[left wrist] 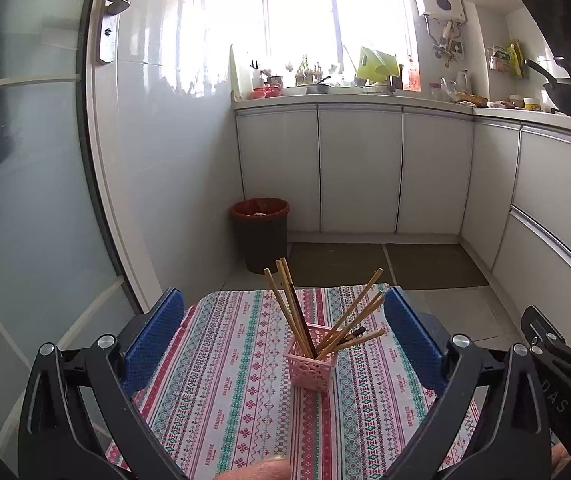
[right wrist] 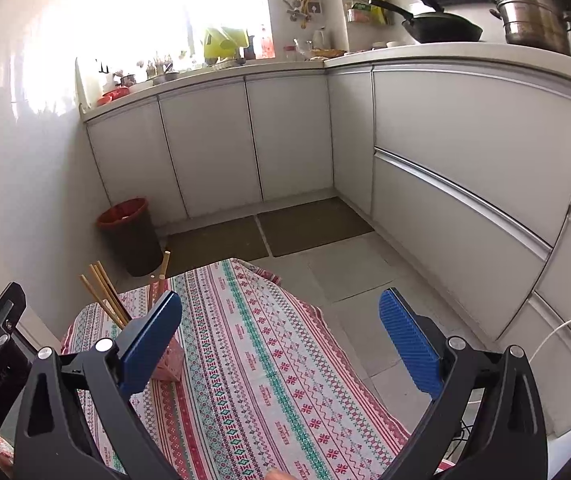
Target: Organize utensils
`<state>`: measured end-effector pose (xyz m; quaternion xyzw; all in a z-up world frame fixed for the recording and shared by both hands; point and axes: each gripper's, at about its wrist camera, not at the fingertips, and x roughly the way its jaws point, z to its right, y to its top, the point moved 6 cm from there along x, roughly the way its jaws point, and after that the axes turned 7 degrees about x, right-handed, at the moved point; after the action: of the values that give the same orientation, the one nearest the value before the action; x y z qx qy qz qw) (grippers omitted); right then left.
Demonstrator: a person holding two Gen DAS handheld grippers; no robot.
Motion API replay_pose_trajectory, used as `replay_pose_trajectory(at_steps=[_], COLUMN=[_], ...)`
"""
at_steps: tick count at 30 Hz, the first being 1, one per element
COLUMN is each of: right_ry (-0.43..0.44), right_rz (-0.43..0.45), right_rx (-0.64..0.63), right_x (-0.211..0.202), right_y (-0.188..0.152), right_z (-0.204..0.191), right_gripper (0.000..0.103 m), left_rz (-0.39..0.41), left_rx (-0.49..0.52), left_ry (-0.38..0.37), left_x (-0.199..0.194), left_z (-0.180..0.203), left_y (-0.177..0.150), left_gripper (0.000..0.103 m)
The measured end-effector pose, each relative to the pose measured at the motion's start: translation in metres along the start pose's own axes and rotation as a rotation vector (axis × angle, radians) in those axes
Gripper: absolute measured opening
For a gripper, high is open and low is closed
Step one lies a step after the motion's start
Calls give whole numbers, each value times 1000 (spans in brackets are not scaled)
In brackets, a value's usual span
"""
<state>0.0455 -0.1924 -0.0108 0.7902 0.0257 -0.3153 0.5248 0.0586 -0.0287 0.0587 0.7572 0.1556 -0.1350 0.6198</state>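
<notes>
A small pink perforated holder (left wrist: 311,368) stands on the patterned tablecloth (left wrist: 225,380). Several wooden chopsticks (left wrist: 293,312) stand in it, fanned out left and right. My left gripper (left wrist: 283,312) is open and empty, with the holder between and just beyond its blue pads. My right gripper (right wrist: 281,312) is open and empty above the tablecloth (right wrist: 265,360). In the right wrist view the holder (right wrist: 171,364) sits behind the left blue pad, with its chopsticks (right wrist: 105,296) sticking up to the left.
A red-rimmed dark bin (left wrist: 260,236) stands on the floor beyond the table, by the white cabinets (left wrist: 359,168). A glass door (left wrist: 25,200) is at the left. The counter holds a wok (right wrist: 441,28) and a steel pot (right wrist: 533,16).
</notes>
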Motion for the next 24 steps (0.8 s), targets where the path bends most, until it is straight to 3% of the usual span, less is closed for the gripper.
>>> replay_pose_trajectory(at_steps=[20, 24], right_ry=[3, 3], right_rz=[-18, -23], right_rx=[-13, -7], right_x=[3, 3], right_y=[-3, -3], right_z=[-6, -5], right_gripper=[96, 96], left_rz=[-31, -29], left_rx=[21, 15], left_ry=[27, -1], left_x=[5, 7], left_z=[-2, -2], left_y=[-4, -5], left_gripper=[96, 93])
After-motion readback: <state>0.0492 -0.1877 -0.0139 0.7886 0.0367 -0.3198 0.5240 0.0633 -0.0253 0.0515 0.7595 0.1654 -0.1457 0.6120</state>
